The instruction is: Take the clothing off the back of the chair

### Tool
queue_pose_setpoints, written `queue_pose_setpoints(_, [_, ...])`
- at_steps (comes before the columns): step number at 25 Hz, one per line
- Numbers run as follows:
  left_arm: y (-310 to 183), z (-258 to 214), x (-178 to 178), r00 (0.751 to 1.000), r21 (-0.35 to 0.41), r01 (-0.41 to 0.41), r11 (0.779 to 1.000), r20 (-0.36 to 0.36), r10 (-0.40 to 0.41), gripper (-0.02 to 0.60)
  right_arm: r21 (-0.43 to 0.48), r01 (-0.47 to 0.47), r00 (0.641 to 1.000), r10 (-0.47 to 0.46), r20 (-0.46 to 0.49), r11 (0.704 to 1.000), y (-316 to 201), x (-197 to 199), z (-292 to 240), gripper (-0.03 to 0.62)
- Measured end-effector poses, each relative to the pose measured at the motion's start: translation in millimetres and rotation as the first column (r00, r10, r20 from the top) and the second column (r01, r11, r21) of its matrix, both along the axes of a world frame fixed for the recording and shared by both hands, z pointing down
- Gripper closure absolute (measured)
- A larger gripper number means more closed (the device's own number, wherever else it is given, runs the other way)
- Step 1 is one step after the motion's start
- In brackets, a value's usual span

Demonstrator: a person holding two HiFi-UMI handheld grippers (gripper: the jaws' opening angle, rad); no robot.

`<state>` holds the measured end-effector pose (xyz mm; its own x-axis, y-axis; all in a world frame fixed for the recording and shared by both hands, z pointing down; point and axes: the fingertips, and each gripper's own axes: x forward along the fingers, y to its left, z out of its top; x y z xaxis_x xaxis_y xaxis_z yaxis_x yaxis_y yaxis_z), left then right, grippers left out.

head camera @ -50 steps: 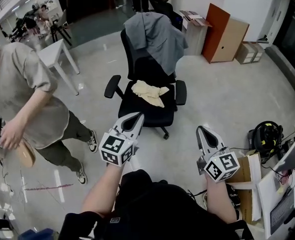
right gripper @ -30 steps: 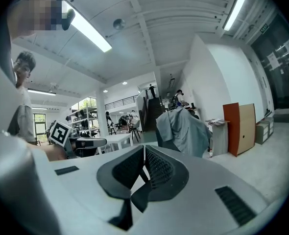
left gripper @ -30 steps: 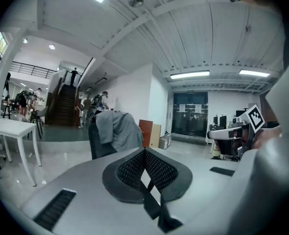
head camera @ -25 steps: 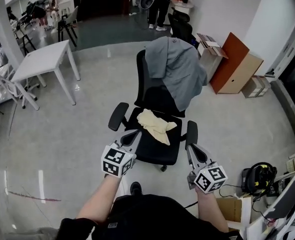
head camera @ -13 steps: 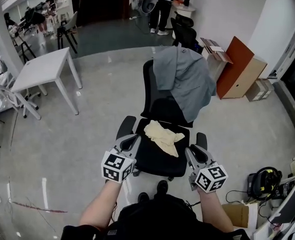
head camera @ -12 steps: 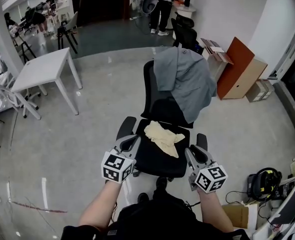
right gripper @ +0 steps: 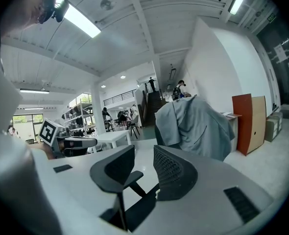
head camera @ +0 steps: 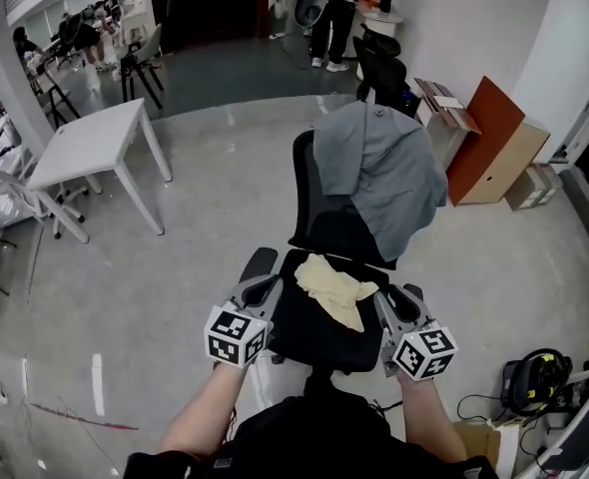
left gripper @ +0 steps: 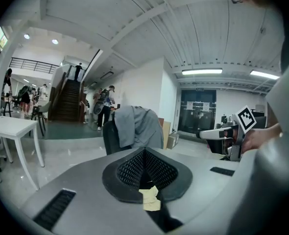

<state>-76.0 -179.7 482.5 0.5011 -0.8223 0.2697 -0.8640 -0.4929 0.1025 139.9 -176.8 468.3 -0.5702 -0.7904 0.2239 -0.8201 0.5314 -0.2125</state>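
grey garment [head camera: 384,173] draped over chair [head camera: 326,230] back, well ahead. left gripper [head camera: 259,287] jaws together, empty; right gripper [head camera: 398,303] opening, nothing between. risk: one-sided tug may snag it or roll the chair.

Grey shirt [head camera: 382,173] draped over chair-back [head camera: 319,213]

Left gripper [head camera: 256,289]: held low before the body on the bare left forearm [head camera: 203,407], pointing forward and slightly downward, jaws pressed together with nothing between them. Right gripper [head camera: 393,303]: carried level with the left and well apart from it, on the right forearm [head camera: 429,422], pointing the same way. Its jaws are opening, with a narrow empty gap between the pads.
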Motion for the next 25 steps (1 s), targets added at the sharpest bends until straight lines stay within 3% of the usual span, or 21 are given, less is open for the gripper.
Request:
queue_pose_setpoints(11, [-122.6, -14.7, 37.3, 1.000, -0.009, -0.015, 1.000, 0.012, 0.015, 0.578, -0.015, -0.030, 0.999, 0.031, 0.038, 0.999, -145.0, 36.1, 8.0, 0.382])
queue_pose_setpoints(17, [-168.2, -23.3, 41.8, 1.000, 0.005, -0.007, 1.000, 0.015, 0.007, 0.578, -0.004, -0.011, 1.000, 0.011, 0.006, 1.000, -206.9, 33.6, 1.3, 0.350])
queue_pose_setpoints(25, [-202.6, -2.7, 30.4, 0.996, -0.032, -0.085, 0.996, -0.011, 0.084, 0.578, -0.019, -0.066, 0.996, 0.065, -0.066, 0.998, -276.1, 11.7, -2.3, 0.298])
